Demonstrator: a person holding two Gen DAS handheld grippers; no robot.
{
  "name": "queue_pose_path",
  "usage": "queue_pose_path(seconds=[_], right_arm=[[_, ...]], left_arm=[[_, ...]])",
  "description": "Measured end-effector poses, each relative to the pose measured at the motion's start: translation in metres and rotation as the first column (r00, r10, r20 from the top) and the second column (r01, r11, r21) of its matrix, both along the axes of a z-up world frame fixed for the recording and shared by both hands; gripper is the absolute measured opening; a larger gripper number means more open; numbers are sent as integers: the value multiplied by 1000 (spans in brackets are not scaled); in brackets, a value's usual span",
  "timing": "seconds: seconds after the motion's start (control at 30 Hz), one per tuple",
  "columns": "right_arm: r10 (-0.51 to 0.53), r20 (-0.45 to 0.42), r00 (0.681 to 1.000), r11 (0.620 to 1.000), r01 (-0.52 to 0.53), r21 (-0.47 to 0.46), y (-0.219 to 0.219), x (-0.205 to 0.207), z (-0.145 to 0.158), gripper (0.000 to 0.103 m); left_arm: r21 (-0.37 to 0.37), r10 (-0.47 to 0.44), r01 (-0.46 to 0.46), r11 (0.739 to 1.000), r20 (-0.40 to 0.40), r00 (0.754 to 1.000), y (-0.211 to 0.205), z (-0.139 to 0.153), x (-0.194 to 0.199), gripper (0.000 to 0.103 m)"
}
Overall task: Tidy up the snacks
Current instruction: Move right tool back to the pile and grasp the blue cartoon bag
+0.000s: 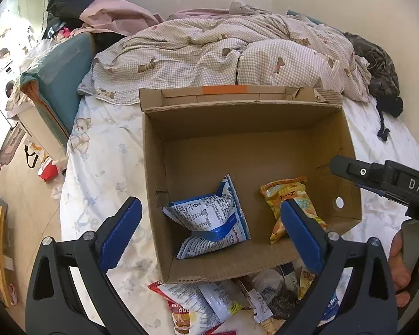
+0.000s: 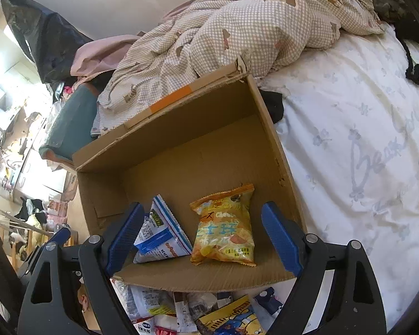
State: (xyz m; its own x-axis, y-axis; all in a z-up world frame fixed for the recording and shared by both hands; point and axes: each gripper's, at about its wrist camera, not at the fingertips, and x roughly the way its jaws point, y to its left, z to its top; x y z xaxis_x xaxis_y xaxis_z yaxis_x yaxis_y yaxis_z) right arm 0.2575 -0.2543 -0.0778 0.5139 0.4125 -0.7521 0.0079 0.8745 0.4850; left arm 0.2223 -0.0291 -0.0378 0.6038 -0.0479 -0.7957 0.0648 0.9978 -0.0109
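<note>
An open cardboard box (image 1: 237, 128) (image 2: 187, 150) sits on the bed. Inside it lie a blue-and-white snack bag (image 1: 209, 220) (image 2: 162, 240) on the left and a yellow cheese snack bag (image 1: 287, 198) (image 2: 226, 226) on the right. My left gripper (image 1: 209, 229) hovers open above the box's near left part; nothing touches its blue pads (image 1: 120, 231). My right gripper (image 2: 201, 237) is open above the near right part, with both bags lying loose below its pads (image 2: 279, 237). In the left wrist view the right gripper's black body (image 1: 391, 184) enters from the right, held by a hand (image 1: 402, 268).
Several loose snack packets (image 1: 229, 301) (image 2: 198, 312) are piled on the floral sheet just in front of the box. A crumpled checked duvet (image 1: 223, 47) (image 2: 237, 28) lies behind it. A teal cushion (image 1: 58, 78) and cluttered floor sit at the left.
</note>
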Motion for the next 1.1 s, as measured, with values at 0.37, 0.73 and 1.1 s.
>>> queue_pose_path(seconds=[0.37, 0.73, 1.1], right_arm=[[8, 38, 999, 1000, -8, 5, -6, -38, 23, 89], [34, 51, 998, 999, -33, -21, -7, -83, 32, 89], [62, 41, 997, 996, -59, -64, -5, -122, 29, 89]], left_arm=[[-73, 100, -99, 992, 17, 995, 30, 21, -30, 98], [-38, 100, -99, 994, 13, 995, 42, 27, -67, 98], [-40, 101, -102, 994, -35, 994, 41, 19, -107, 98]])
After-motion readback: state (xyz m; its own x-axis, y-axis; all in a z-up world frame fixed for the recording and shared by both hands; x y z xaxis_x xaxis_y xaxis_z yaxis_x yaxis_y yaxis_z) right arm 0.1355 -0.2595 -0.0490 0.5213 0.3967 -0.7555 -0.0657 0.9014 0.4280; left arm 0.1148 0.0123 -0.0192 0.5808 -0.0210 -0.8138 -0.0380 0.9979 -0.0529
